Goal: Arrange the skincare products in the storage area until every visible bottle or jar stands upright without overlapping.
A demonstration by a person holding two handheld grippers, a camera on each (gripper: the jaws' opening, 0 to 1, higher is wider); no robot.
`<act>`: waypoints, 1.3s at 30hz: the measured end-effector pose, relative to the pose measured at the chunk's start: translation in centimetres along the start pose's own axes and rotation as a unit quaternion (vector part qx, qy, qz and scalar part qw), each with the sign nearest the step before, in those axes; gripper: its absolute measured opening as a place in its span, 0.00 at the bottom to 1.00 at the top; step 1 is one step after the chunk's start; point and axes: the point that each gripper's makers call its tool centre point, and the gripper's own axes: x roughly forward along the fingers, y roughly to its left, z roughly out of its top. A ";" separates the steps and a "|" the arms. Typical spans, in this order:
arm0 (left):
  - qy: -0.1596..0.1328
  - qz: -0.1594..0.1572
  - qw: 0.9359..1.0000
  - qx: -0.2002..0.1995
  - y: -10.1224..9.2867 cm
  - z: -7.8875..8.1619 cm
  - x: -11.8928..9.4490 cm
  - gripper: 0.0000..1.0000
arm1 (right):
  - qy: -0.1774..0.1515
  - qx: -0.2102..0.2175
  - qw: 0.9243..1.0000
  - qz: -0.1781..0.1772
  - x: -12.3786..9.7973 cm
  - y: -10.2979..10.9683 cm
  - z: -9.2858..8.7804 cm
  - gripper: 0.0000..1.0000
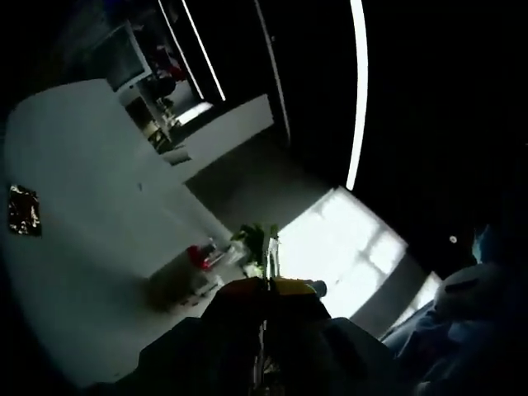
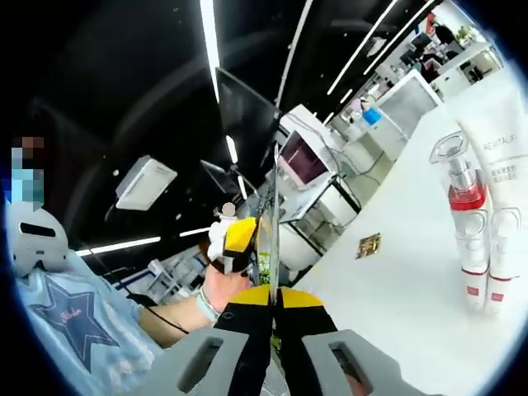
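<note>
In the right gripper view a pump bottle with a clear top and a red band stands on the white table. A white tube stands against it on its right. My right gripper rises from the bottom centre, jaws pressed together with nothing between them, well left of the two products. A person's hand holds my left gripper beyond it, off the table's edge. In the dim left gripper view my left gripper has its jaws closed and empty, pointing past the table.
A small dark and gold card lies flat on the table. A person in a pale blue shirt stands close on the left. Desks, monitors and shelving fill the room behind the table.
</note>
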 end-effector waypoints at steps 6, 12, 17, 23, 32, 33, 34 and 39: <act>0.139 -0.004 0.989 0.049 -0.1 -5.1 0.9 0.03 | -0.048 0.033 0.998 -0.001 -0.7 -0.5 1.7 0.00; 0.128 0.003 0.991 0.049 0.4 -4.7 0.8 0.04 | -0.061 0.037 0.997 -0.014 -0.9 -1.0 2.1 0.00; 0.133 0.009 0.989 0.067 0.4 -4.5 0.4 0.00 | -0.057 0.080 0.995 -0.005 -0.6 -0.9 1.9 0.00; 0.104 0.042 0.990 0.088 1.5 -3.0 -0.1 0.00 | -0.076 0.076 0.994 -0.033 -0.8 -2.1 2.2 0.00; 0.082 0.057 0.991 0.090 2.1 -2.1 -0.4 0.00 | -0.033 0.088 0.994 -0.053 0.0 -2.7 0.4 0.00; 0.078 0.057 0.991 0.090 2.1 -2.0 -0.4 0.00 | -0.031 0.086 0.994 -0.054 0.1 -2.7 0.3 0.00; 0.072 0.059 0.992 0.090 2.1 -1.8 -0.5 0.00 | -0.025 0.081 0.995 -0.055 0.2 -2.7 0.1 0.00; 0.034 0.058 0.995 0.069 2.3 -0.4 -0.9 0.00 | 0.004 0.080 0.996 -0.050 0.7 -2.7 -1.1 0.00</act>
